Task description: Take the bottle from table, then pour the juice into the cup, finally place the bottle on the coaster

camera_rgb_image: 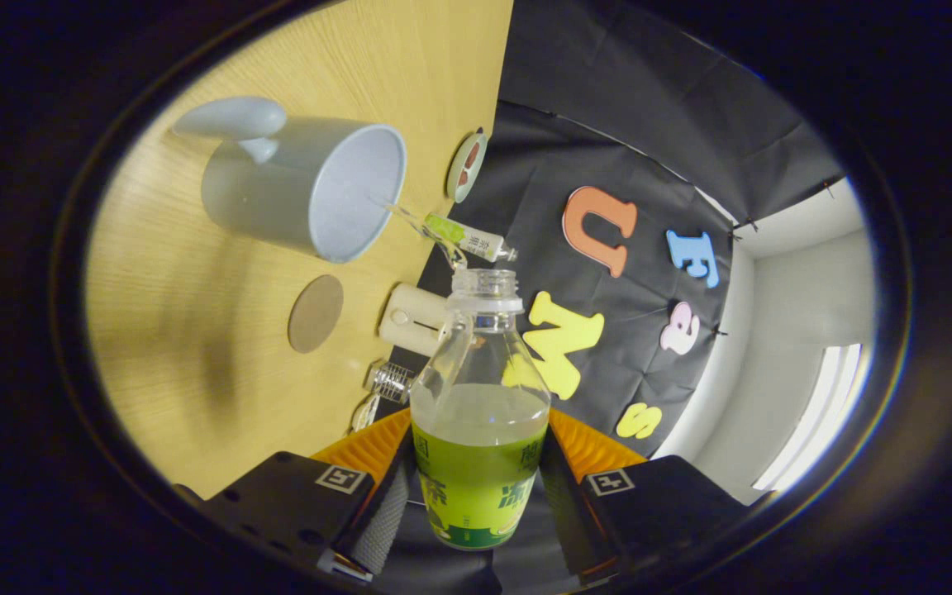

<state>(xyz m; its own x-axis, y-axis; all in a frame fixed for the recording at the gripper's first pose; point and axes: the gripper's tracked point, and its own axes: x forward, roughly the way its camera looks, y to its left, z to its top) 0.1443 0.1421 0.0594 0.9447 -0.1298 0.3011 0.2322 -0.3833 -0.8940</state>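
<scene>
Between the tool's [476, 504] two fingers sits the bottle [480, 413], clamped by its green-labelled lower body, one finger pressing on each side. Its neck reaches forward past the fingertips and the mouth is uncapped. Pale juice fills the bottle to about the shoulder, just above the top of the label. The whole scene appears rolled over in the gripper view, so the wooden bench [195, 330] stands like a wall beside the tool.

Beyond the bottle's mouth and off to one side stands the cup [302, 186], a pale grey mug with a thick handle, its white inside turned toward the tool. Bottle mouth and cup rim are apart, not touching. Nearer the tool than the cup, a round brown coaster [316, 313] lies flat on the bench, bare. Just beside the bottle's neck rests a small cream-coloured box [412, 319], and near it a clear glass item [389, 382] whose kind cannot be told. Past the cup's rim lie a small tube with a green label [461, 237] and a round dish [465, 167] at the bench's edge.
</scene>
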